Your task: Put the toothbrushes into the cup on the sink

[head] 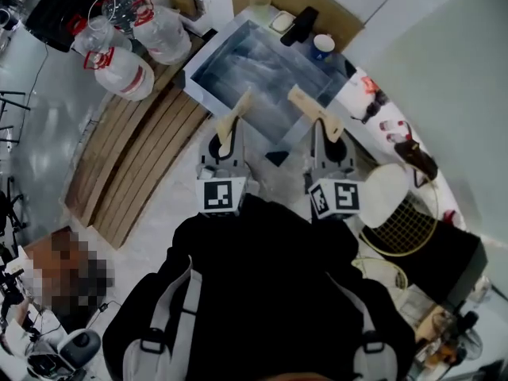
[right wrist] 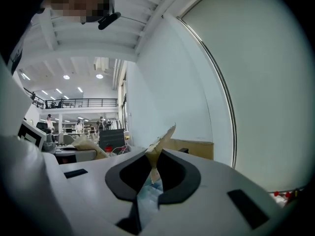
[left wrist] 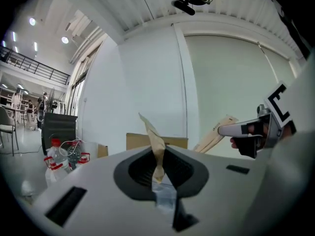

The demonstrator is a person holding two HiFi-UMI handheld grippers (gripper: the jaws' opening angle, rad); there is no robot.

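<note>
Both tongs grip a wrapped toothbrush over the near edge of the sink.

The left tongs (head: pixel 225 148) are clamped on the left toothbrush (head: pixel 235 116). Its brown paper wrapper is pinched edge-on between the nearly closed jaws, and the free end sticks out past them toward the sink (head: pixel 254 62). The right tongs (head: pixel 332 146) are clamped the same way on the right toothbrush (head: pixel 313 108), whose wrapper slants out over the sink's near right corner. The two tongs are side by side and do not touch. The blue cup (head: pixel 323 46) stands upright at the sink's far right corner, well apart from both toothbrushes. A clear cup (head: pixel 259 5) stands by the far edge, further left.
</note>
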